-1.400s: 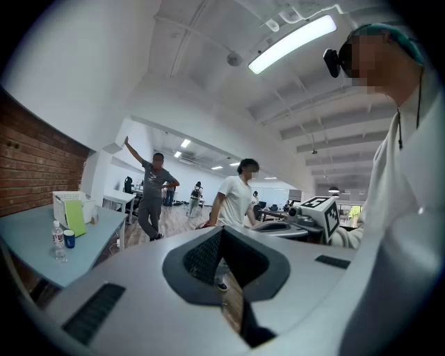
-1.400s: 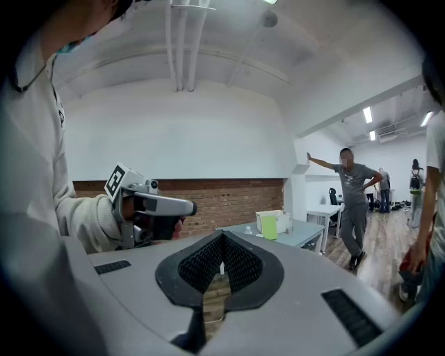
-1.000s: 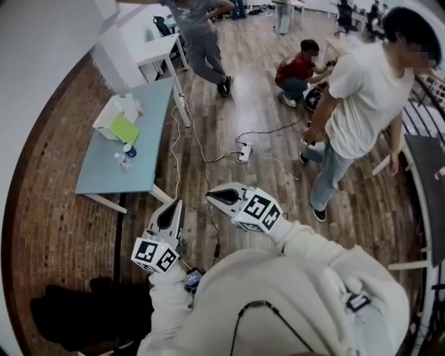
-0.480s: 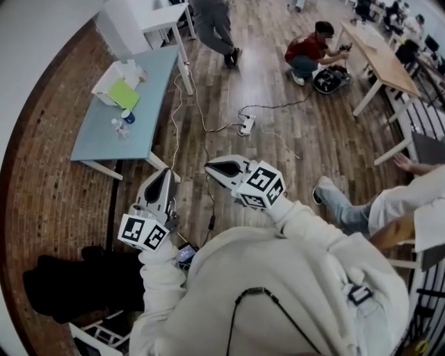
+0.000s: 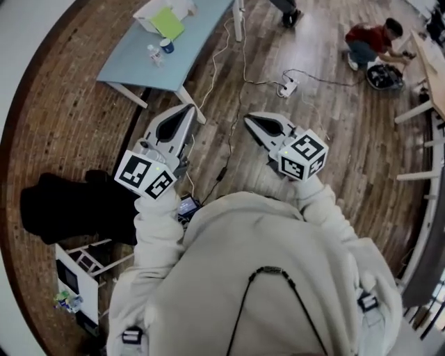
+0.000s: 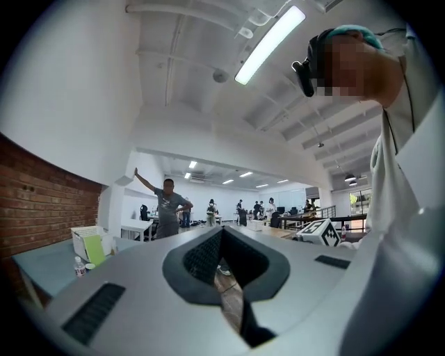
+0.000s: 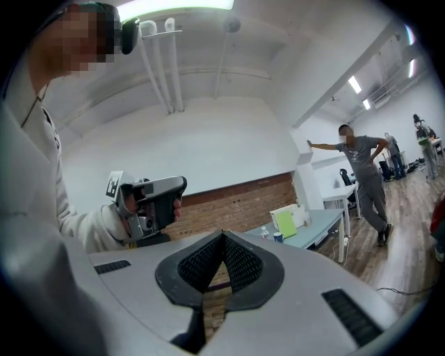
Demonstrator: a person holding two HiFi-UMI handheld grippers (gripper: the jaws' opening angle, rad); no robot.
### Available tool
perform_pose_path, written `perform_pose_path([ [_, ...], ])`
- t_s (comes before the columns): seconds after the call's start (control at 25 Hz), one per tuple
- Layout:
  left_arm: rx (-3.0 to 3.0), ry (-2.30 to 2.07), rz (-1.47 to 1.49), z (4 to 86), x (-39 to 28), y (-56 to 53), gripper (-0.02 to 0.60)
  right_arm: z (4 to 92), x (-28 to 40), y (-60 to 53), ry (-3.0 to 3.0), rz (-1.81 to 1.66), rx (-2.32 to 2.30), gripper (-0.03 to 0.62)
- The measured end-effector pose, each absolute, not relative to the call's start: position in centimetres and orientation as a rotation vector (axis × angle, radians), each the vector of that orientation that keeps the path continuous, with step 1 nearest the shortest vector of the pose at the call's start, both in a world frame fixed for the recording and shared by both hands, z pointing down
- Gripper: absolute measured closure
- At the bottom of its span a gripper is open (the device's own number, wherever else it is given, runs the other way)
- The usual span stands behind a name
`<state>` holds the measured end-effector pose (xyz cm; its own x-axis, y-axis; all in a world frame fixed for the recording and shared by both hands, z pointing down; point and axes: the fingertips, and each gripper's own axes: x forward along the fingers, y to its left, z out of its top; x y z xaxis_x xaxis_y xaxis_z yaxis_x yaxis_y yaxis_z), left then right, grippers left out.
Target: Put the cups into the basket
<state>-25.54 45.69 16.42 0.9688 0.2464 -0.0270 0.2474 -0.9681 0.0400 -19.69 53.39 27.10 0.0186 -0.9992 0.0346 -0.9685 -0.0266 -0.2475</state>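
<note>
Sitting on table (image 5: 129, 62), cup (image 5: 167, 46) well apart from jaws

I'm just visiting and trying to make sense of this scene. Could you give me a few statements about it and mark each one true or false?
1. The left gripper and the right gripper both have their jaws together with nothing between them. True.
2. The blue cup is already in the white basket. False: it stands on the table, beside the basket.
3. The grippers are right over the table. False: they are over the floor, and the table stands well beyond them.
4. A power strip lies on the floor. True.
</note>
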Motion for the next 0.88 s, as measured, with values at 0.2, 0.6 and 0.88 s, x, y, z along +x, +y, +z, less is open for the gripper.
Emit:
perform_pose_path([
  [0.2,3.11,0.328,-0.048,15.6,-25.9,44.6,0.584,27.6,-18.7,53.4,2.052,-0.327,-2.106,0.582],
  [0.6,3.06,0.268,-0.083,16.1,-24.6,39.9,0.584,28.7,-15.9,51.2,2.015,-0.39,-2.12,0.582],
  [0.88,2.965,0.34,-0.162,14.6,-20.8,36.1,0.584,27.5,-13.5,47.4,2.046,-0.381,-2.138,0.582],
])
